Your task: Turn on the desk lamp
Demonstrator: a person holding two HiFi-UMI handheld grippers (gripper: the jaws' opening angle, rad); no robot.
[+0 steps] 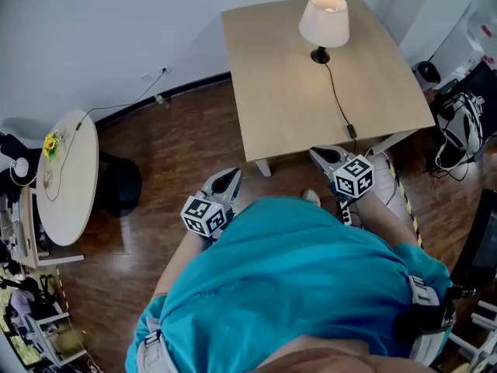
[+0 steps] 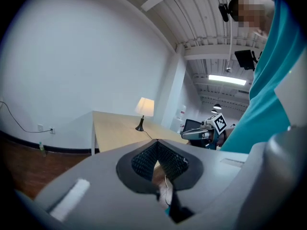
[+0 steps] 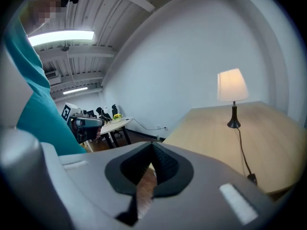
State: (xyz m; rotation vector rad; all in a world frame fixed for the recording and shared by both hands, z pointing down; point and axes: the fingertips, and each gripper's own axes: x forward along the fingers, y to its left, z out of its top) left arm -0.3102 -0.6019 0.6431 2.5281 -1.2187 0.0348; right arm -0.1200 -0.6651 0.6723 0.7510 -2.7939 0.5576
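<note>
Your left hand-held gripper (image 1: 226,182) and right hand-held gripper (image 1: 326,157) both have their jaws together on nothing. The right is at the near edge of the tabletop (image 1: 279,99), the left over the floor (image 1: 178,162) beside it. The lamp (image 1: 324,22) stands near the far edge, shade glowing. Its cord (image 1: 337,95) crosses bare wood to a switch (image 1: 351,130) by the near edge
</note>
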